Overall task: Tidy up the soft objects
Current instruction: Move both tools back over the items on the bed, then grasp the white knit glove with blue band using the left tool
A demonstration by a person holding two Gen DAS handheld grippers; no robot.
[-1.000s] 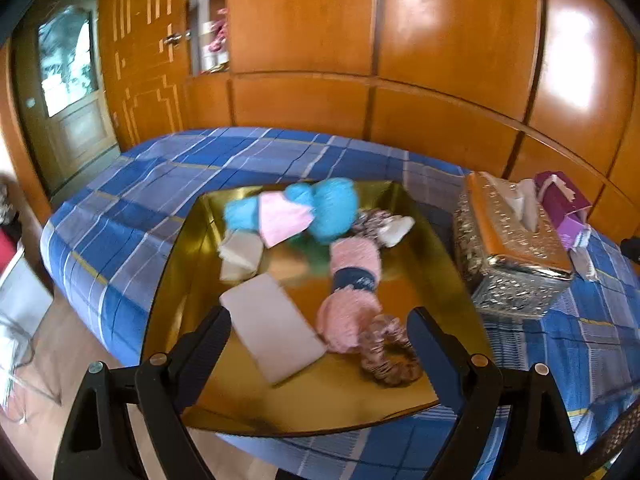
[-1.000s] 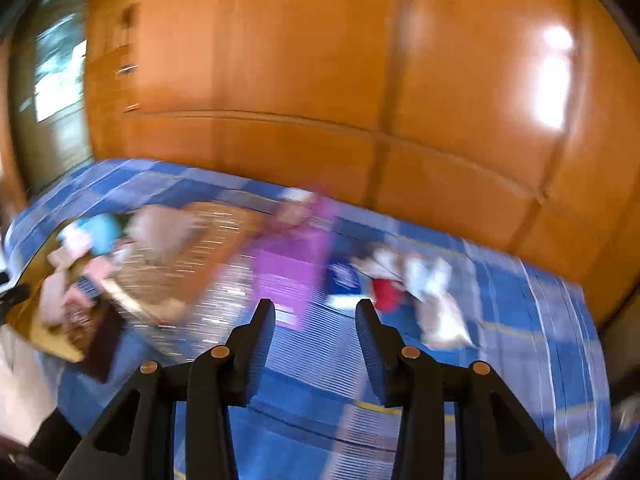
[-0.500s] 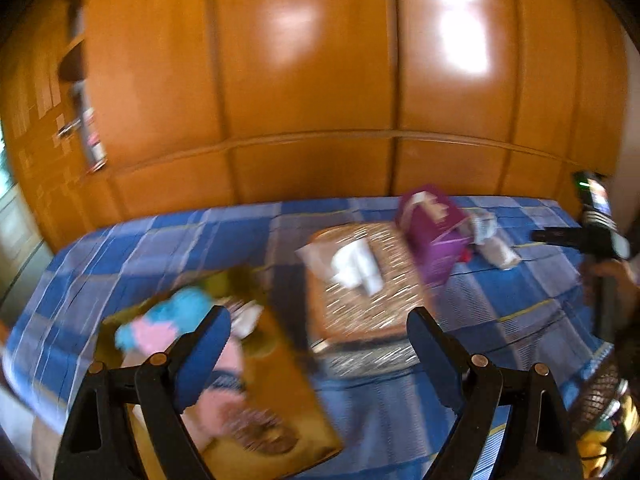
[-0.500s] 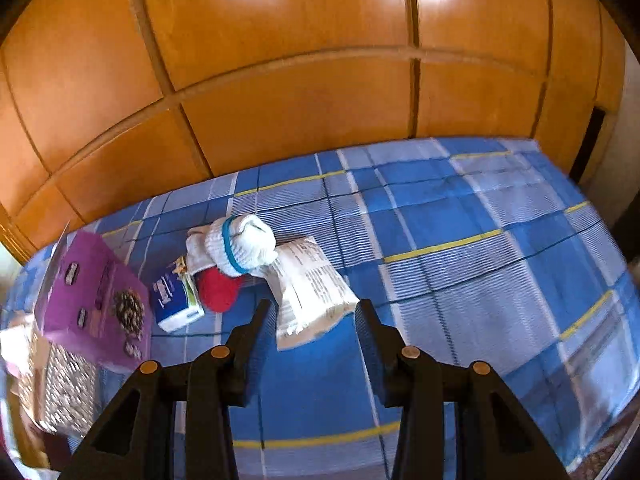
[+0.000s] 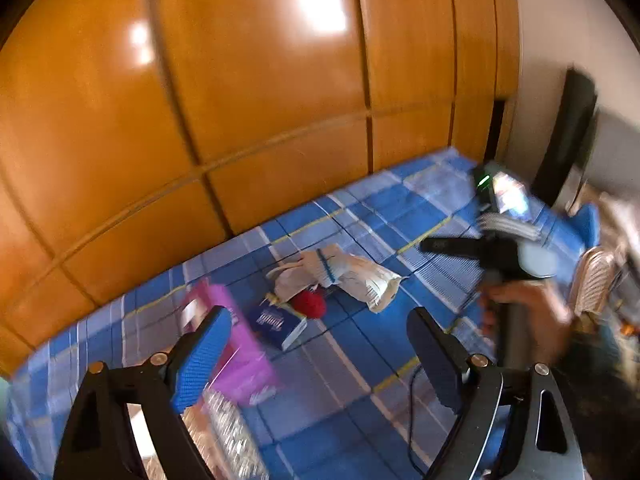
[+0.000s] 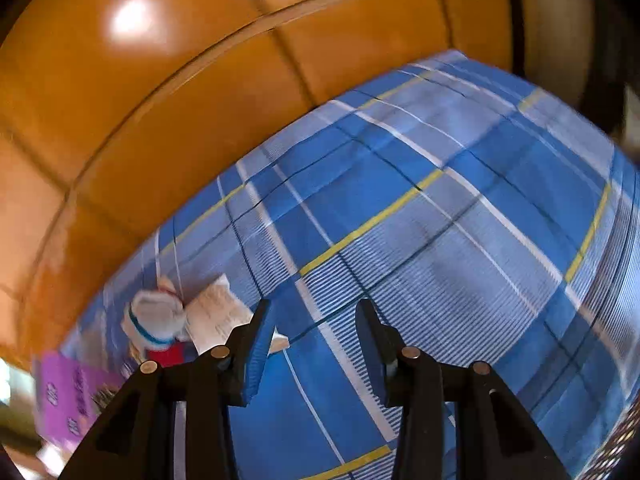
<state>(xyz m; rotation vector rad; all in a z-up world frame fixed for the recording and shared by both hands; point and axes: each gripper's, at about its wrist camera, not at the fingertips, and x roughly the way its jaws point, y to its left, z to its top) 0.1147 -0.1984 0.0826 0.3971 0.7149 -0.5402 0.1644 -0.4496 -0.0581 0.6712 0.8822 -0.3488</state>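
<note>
A rolled white sock with a blue band (image 5: 320, 266) lies on the blue plaid bedspread (image 5: 352, 364), touching a white packet (image 5: 370, 280), a red soft ball (image 5: 309, 305) and a small blue box (image 5: 280, 322). My left gripper (image 5: 316, 356) stands open above the bedspread in front of this pile, with nothing between its fingers. In the right wrist view the sock (image 6: 154, 320), the packet (image 6: 216, 316) and the red ball (image 6: 166, 354) sit at the lower left. My right gripper (image 6: 316, 340) hangs to their right over bare bedspread (image 6: 440, 240), jaws apart and holding nothing.
A purple box (image 5: 236, 344) and a silver patterned tissue box (image 5: 228, 432) stand at the left gripper's left. A hand (image 5: 520, 308) holding the other gripper's handle is at the right. Glossy wooden panels (image 5: 240, 100) back the bed. The purple box (image 6: 68, 396) also shows at the right view's lower left.
The left view swung right, from the gold tray of soft things past the tissue box to the sock pile. The right view rolled and moved right; the pile slid to its lower left.
</note>
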